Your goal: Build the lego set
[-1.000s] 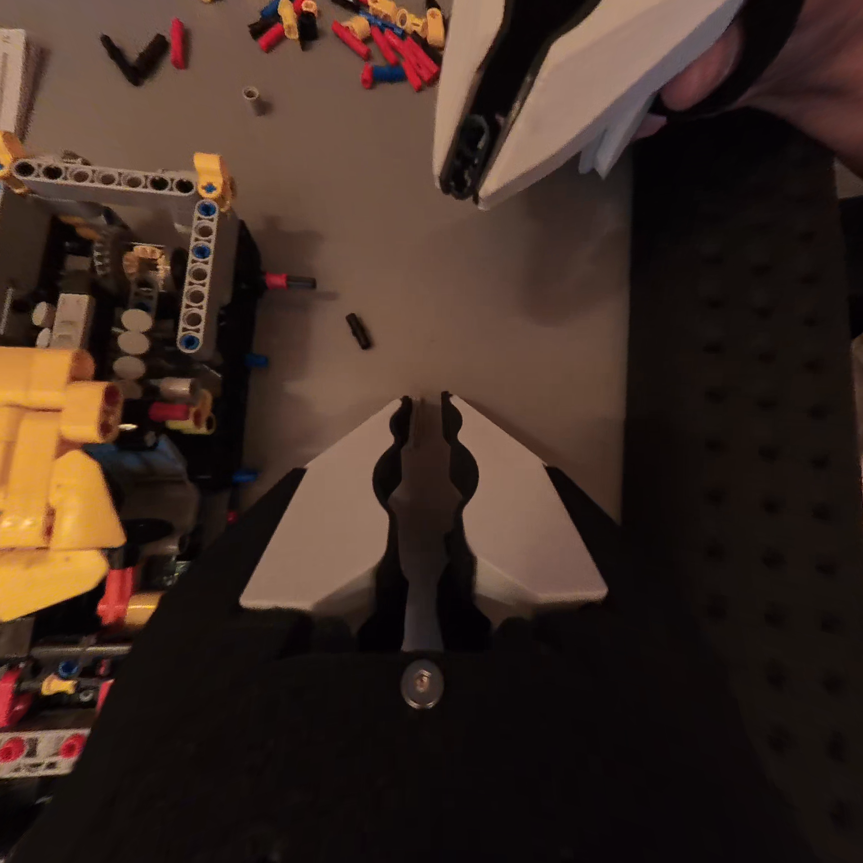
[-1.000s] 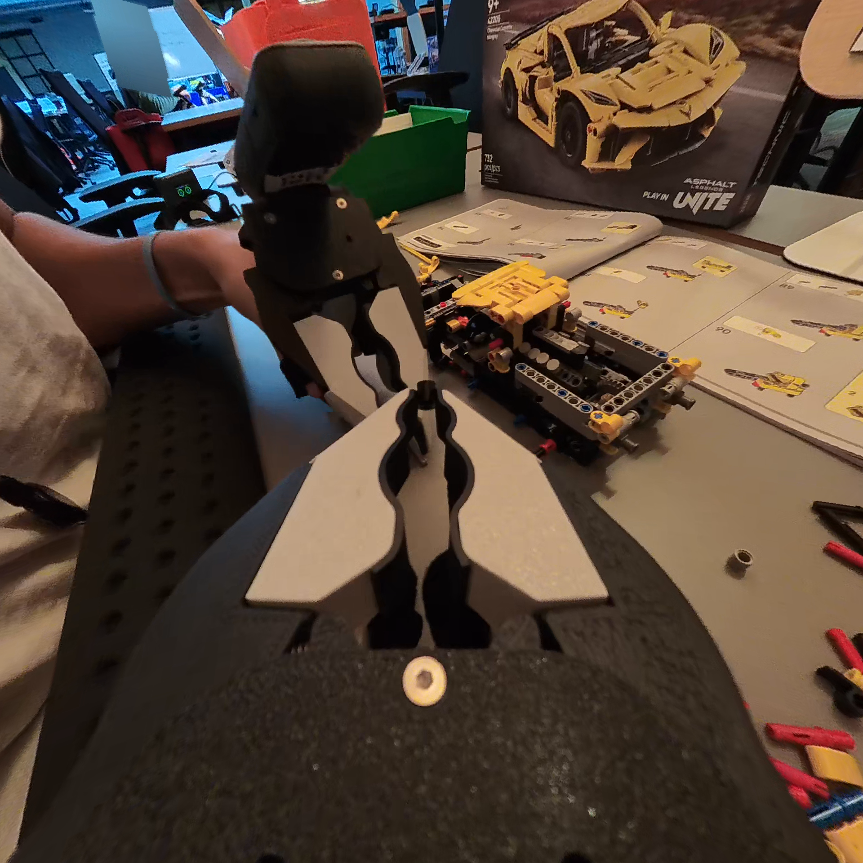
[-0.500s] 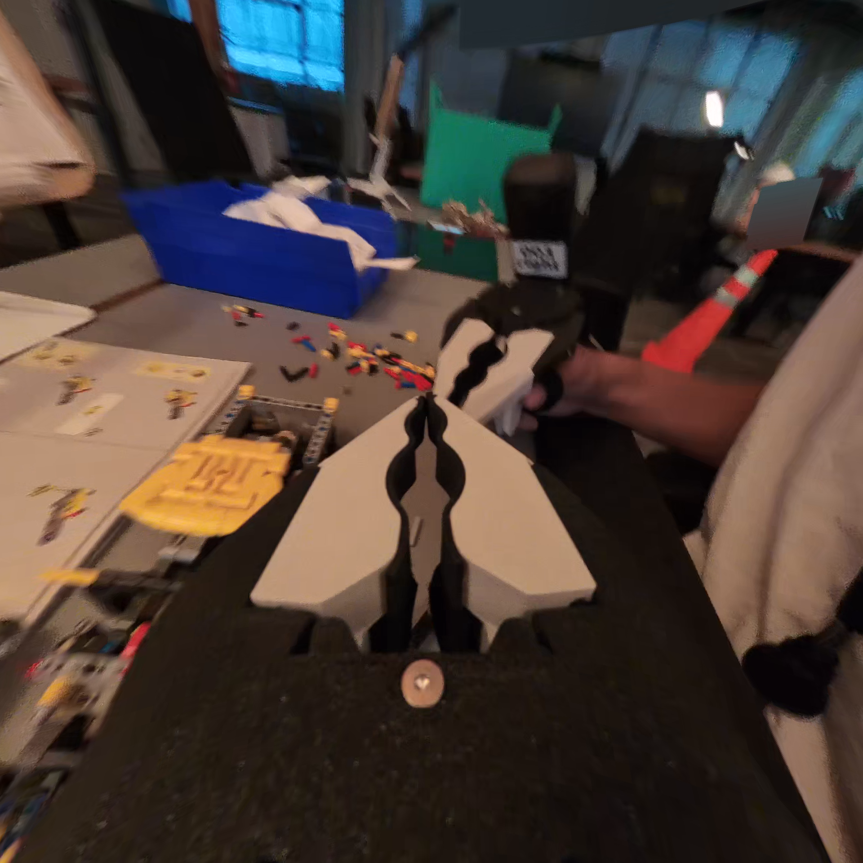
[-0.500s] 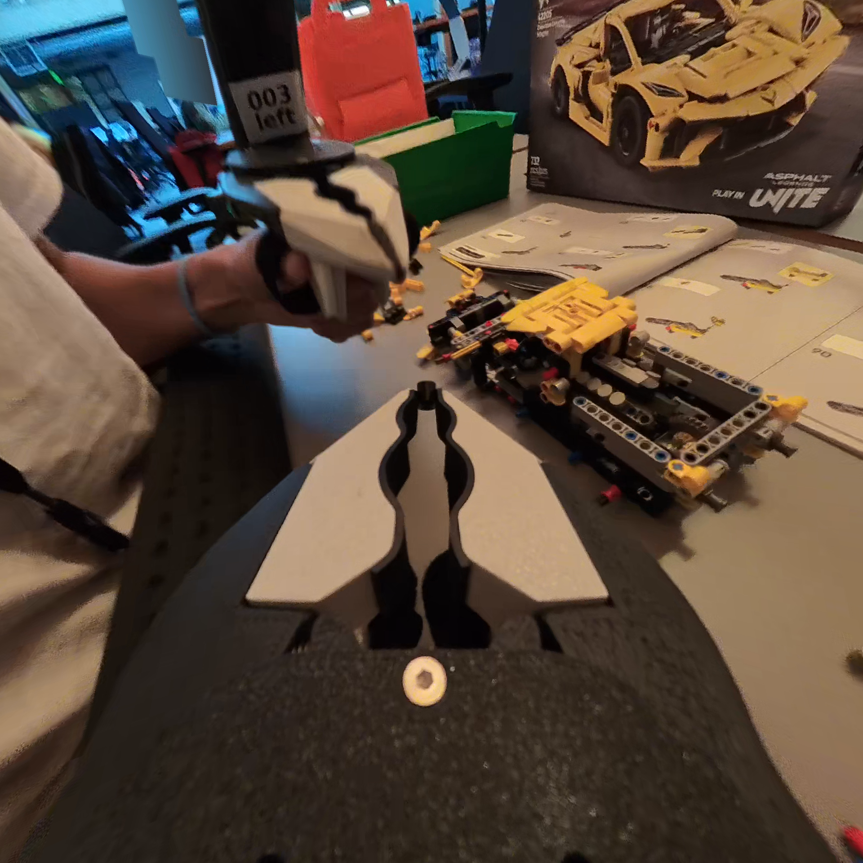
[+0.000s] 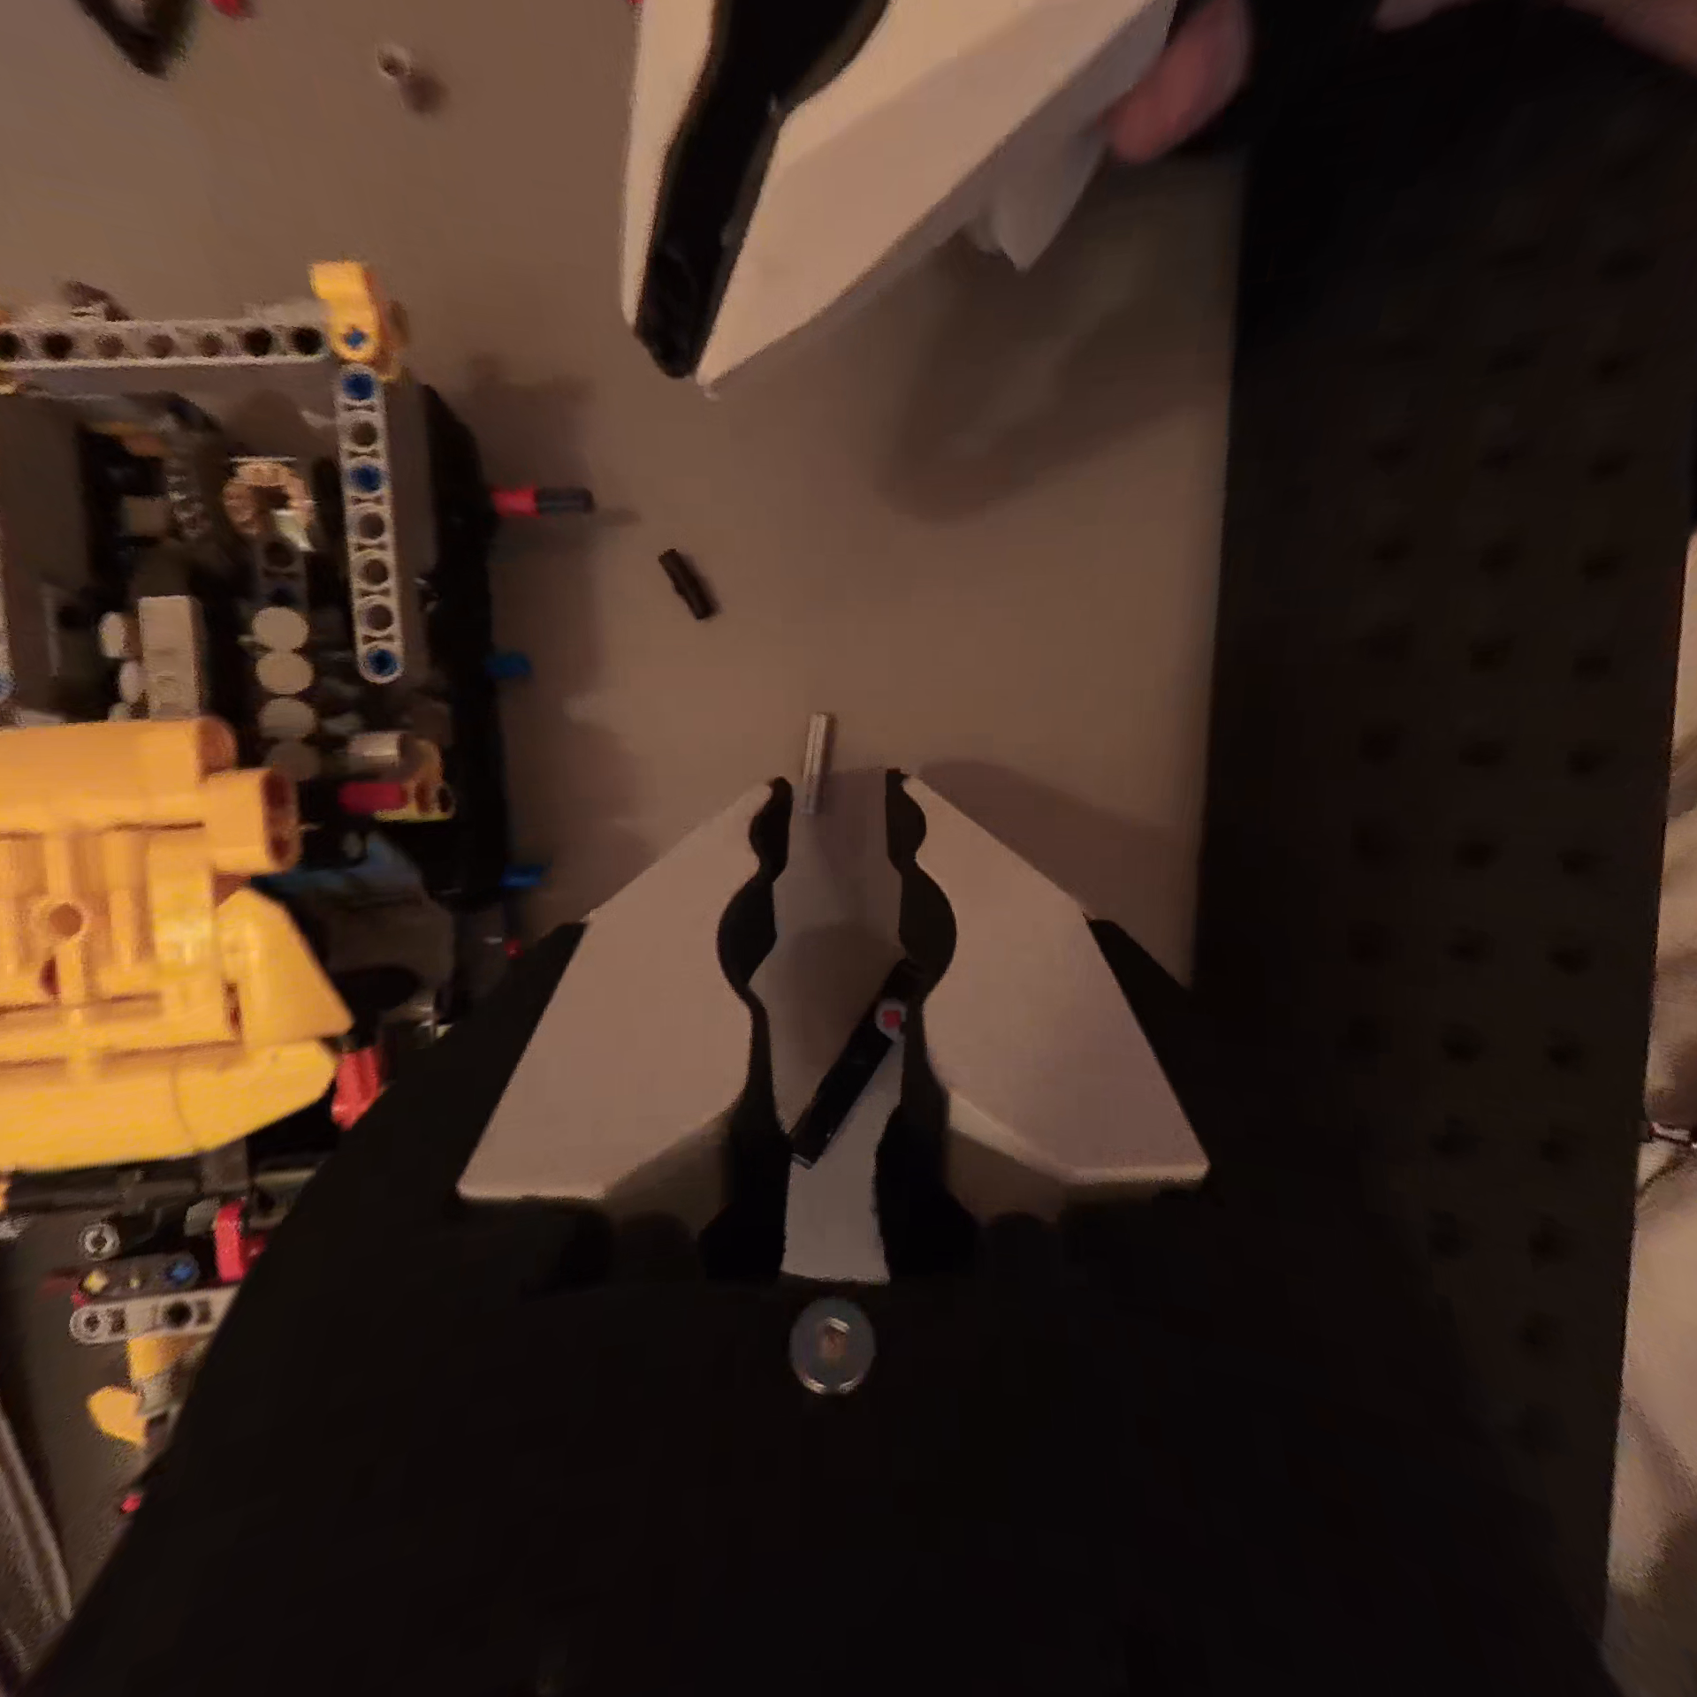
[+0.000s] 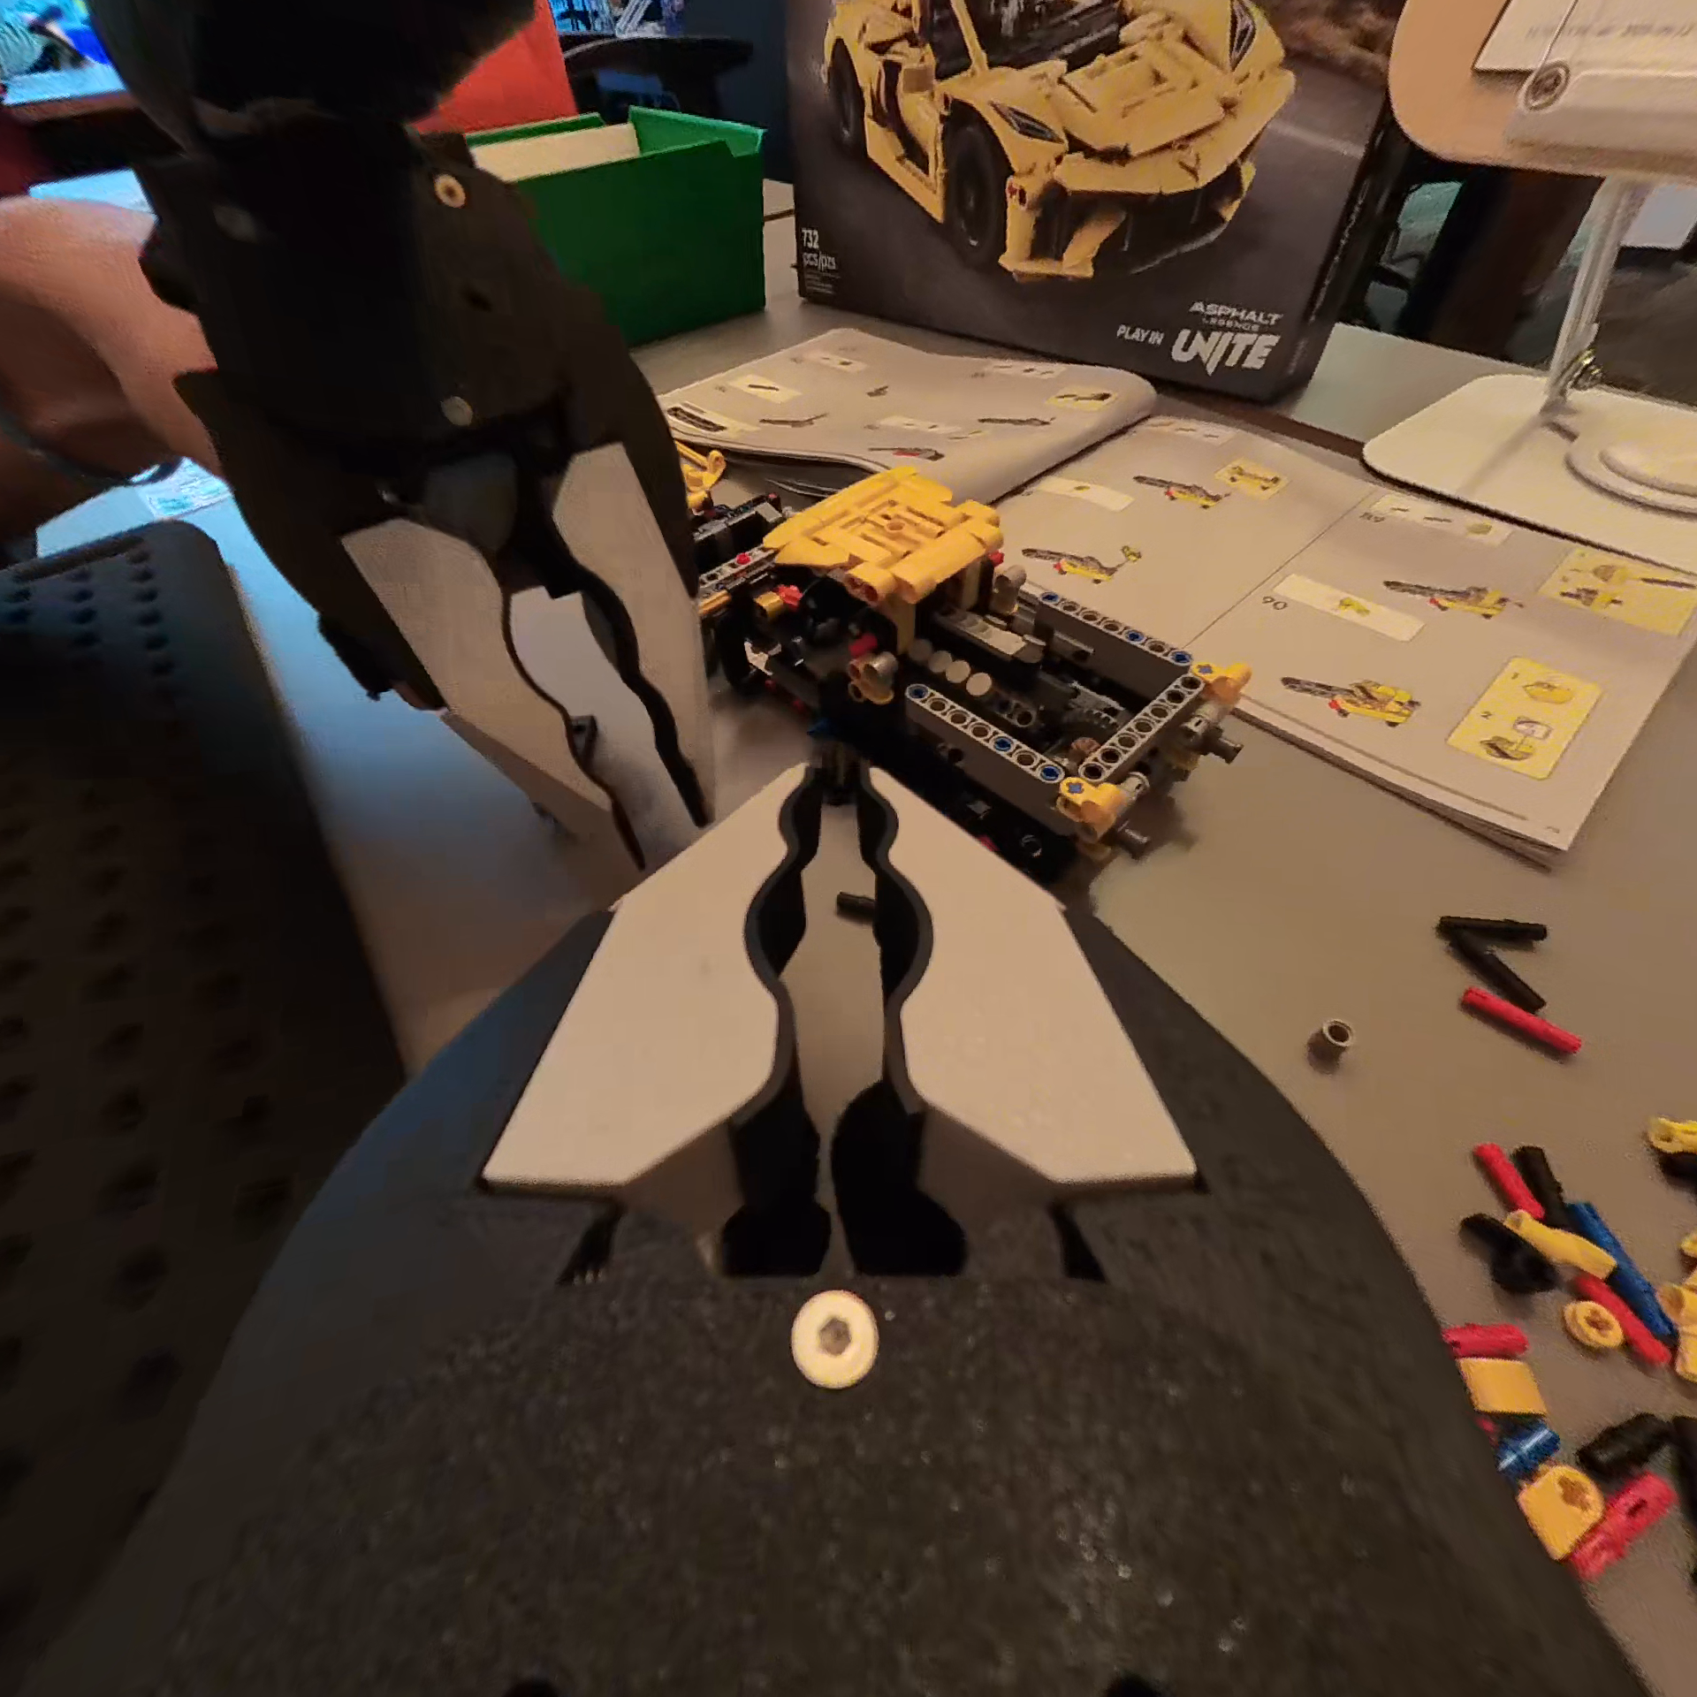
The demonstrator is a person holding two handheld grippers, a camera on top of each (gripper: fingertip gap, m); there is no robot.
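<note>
The part-built lego car (image 5: 165,882), yellow over a grey and black frame, sits left of my left gripper (image 5: 837,785). That gripper points down at the table with its jaws open. A short grey axle (image 5: 815,762) lies at its tips, and a black piece with a red dot (image 5: 859,1056) lies between its fingers. My right gripper (image 6: 837,781) is shut on a small black piece (image 6: 836,769) just in front of the car (image 6: 918,597). It also shows in the left wrist view (image 5: 679,354), above. The left gripper (image 6: 666,831) stands beside it.
A loose black pin (image 5: 687,583) lies on the table near the car. The open instruction booklet (image 6: 1331,597), the set's box (image 6: 1056,184) and a green bin (image 6: 661,211) stand behind. Loose parts (image 6: 1579,1286) lie at the right. A black perforated mat (image 6: 138,826) edges the table. Some 8 cm of space lies between my two pairs of fingers.
My left gripper tipped up to look across the table, then came back down over it and opened; the grey axle now lies free at its tips. The right gripper stays shut.
</note>
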